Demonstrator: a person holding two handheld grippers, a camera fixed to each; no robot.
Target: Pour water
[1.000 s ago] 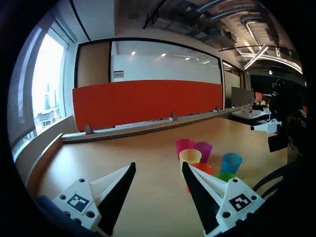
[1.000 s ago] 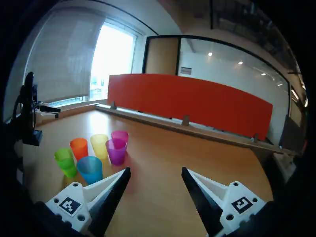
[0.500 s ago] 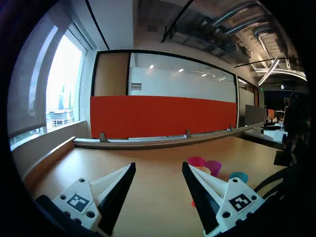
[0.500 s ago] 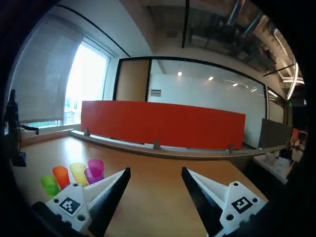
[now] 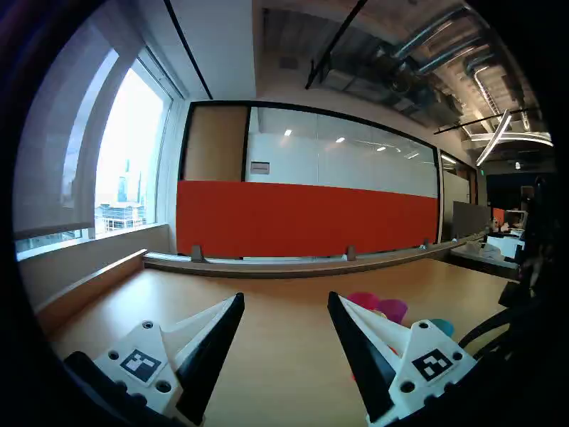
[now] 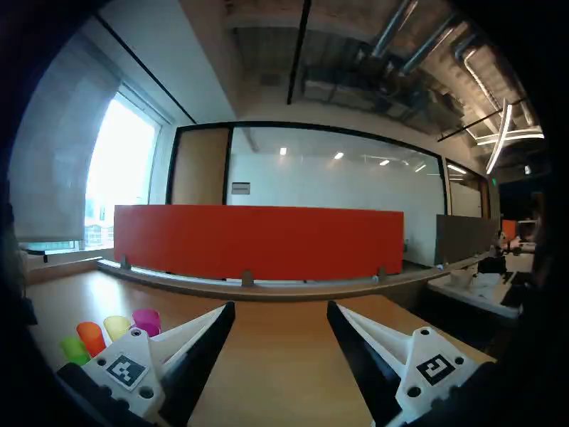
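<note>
Fingers (image 5: 213,341) apart L+R; cups (image 6: 117,327), contents unclear

Before the orange-red partition (image 6: 256,242) we see a green cup (image 6: 73,349), orange cup (image 6: 90,336), yellow cup (image 6: 117,327) and magenta cup (image 6: 146,319).

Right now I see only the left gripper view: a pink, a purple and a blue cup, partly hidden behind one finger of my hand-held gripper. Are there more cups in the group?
Observer: Yes, two more. In the right gripper view a yellow cup stands next to the pink cup, and a green cup stands at the near end of the row.
Operator: Thank you. Is the right hand-held gripper holding something already?
Observer: No. The right hand-held gripper is open, and between its fingers there is just the bare table.
</note>
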